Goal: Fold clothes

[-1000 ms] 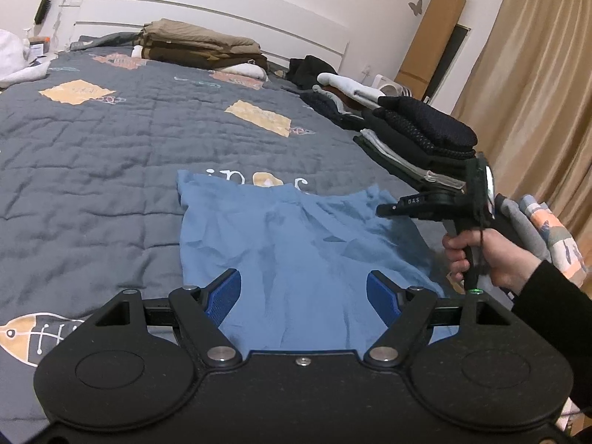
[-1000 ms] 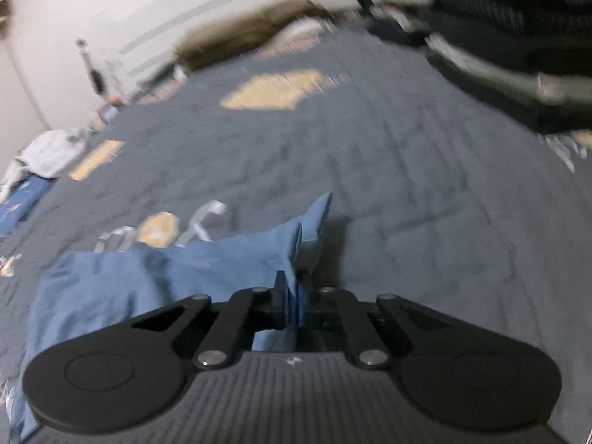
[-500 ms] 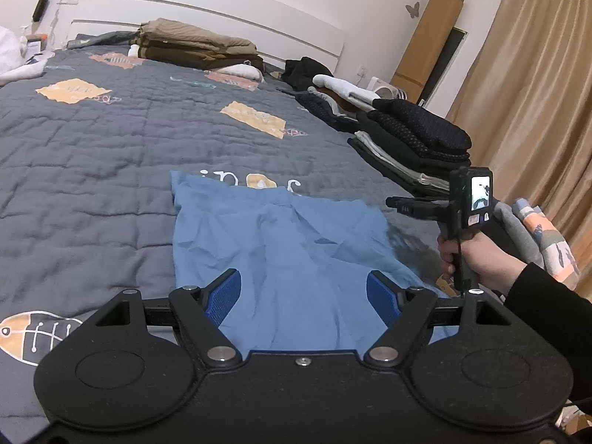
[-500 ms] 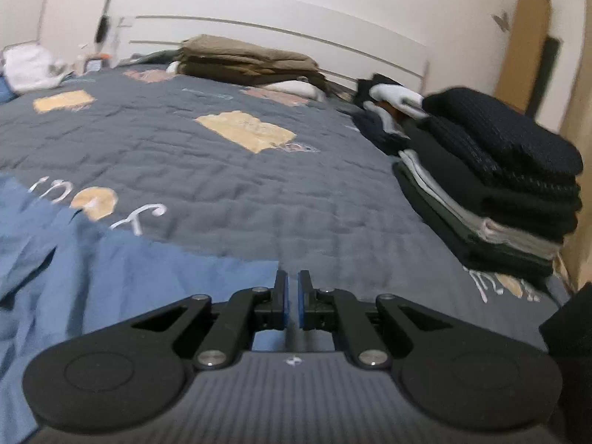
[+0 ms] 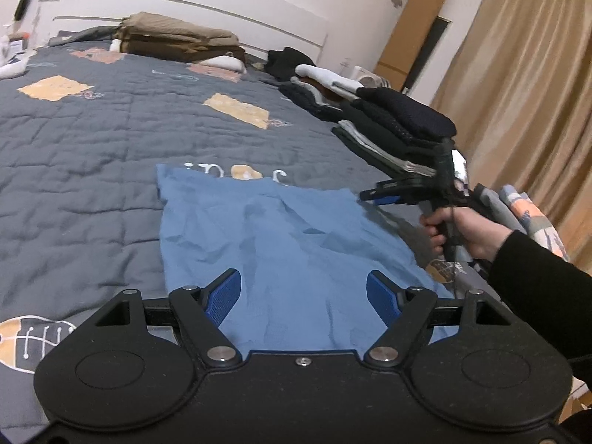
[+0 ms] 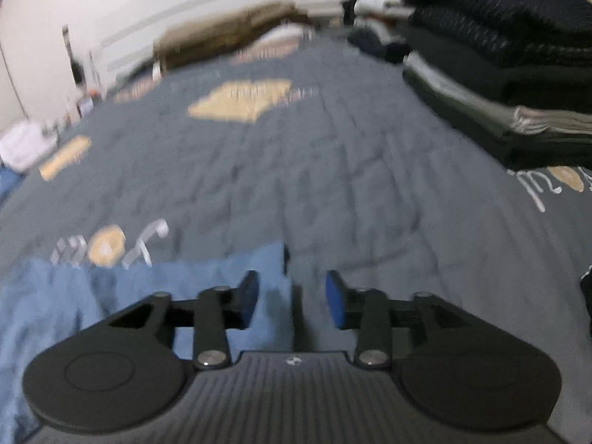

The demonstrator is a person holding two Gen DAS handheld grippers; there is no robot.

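A blue garment [image 5: 281, 244] lies spread flat on the grey quilted bed [image 5: 92, 140]. My left gripper [image 5: 304, 292] hovers open over its near edge, nothing between the blue pads. In the left wrist view my right gripper [image 5: 370, 197] sits at the garment's far right corner, held by a hand [image 5: 466, 233] in a black sleeve. Seen from the right wrist, the right gripper [image 6: 292, 298] has its jaws opening; the garment's corner [image 6: 259, 262] lies on the quilt under the left pad, released and not pinched.
A tall stack of folded dark clothes [image 5: 399, 129] stands along the bed's right side, close to my right gripper. More folded items [image 5: 518, 203] lie nearer the curtain. A brown folded pile [image 5: 177, 37] rests by the headboard. Bare quilt stretches left of the garment.
My right gripper carried the garment's corner out to the right, laid it flat on the quilt and opened its jaws off it. The left gripper has stayed still and open.
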